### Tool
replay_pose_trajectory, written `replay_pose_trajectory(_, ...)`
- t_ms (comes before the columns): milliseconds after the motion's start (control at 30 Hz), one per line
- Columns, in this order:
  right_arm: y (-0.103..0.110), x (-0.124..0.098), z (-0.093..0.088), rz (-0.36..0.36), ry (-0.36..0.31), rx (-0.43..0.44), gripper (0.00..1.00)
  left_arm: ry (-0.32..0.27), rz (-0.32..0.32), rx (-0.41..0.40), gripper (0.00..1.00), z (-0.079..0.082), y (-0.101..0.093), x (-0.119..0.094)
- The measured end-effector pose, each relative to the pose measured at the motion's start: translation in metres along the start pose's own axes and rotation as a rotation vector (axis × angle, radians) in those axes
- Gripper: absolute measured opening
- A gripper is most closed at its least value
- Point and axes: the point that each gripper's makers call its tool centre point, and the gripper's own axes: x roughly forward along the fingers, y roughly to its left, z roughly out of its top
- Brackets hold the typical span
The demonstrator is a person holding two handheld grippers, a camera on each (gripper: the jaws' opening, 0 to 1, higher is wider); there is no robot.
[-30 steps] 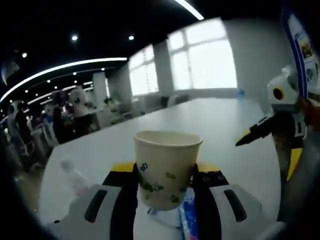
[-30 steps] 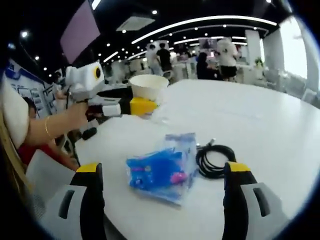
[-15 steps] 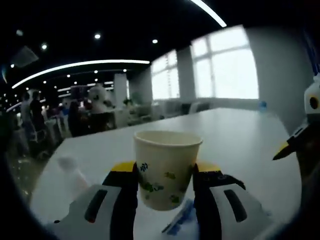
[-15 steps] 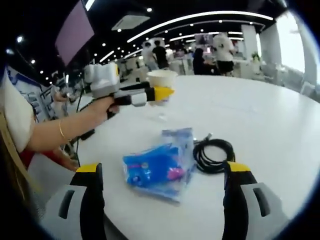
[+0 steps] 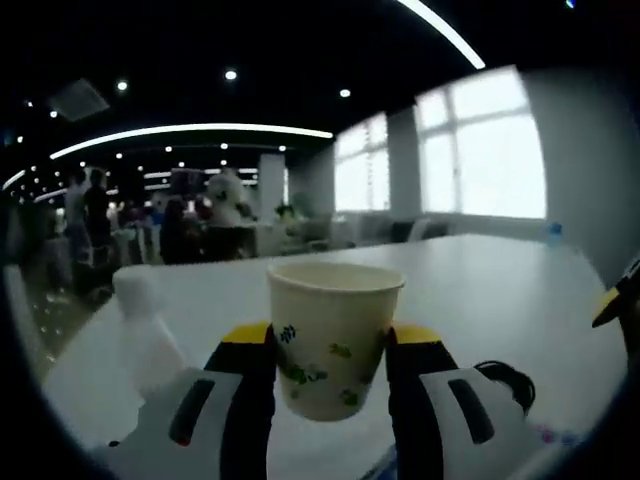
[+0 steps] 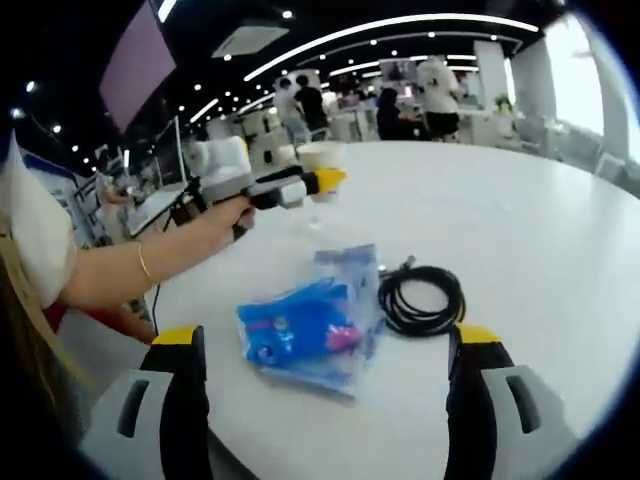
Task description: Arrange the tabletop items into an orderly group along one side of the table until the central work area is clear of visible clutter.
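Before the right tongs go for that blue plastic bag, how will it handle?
The blue plastic bag looks soft and crinkled, so probably floppy and light. Its glossy film may slip. It lies touching the black cable, which might drag along.

Dark ceiling [image 5: 250,40] with curved light strips [image 6: 400,28], bright windows [image 5: 480,150], white table [image 6: 540,220], people standing far back

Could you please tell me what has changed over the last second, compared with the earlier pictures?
The left hand-held gripper, shut on the paper cup throughout, has carried it outward over the white table, away from the person. The right hand-held gripper stays open above the blue packet and the black cable, both unmoved.
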Motion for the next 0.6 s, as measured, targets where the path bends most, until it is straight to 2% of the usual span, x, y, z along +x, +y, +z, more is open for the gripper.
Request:
replay_pose_trajectory(167,0.002,0.003,-0.003,0.013,0.005,0.022,1.0,0.0,0.021,-0.026,0.41,-0.013,0.006,0.007)
replay_pose_trajectory(367,-0.001,0.005,-0.006,0.002,0.016,0.027,1.0,-0.006,0.094,-0.058,0.41,-0.028,0.022,0.017)
replay_pose_trajectory(600,-0.003,0.006,-0.011,-0.008,0.034,0.033,1.0,0.001,0.106,-0.072,0.41,-0.043,0.026,0.022)
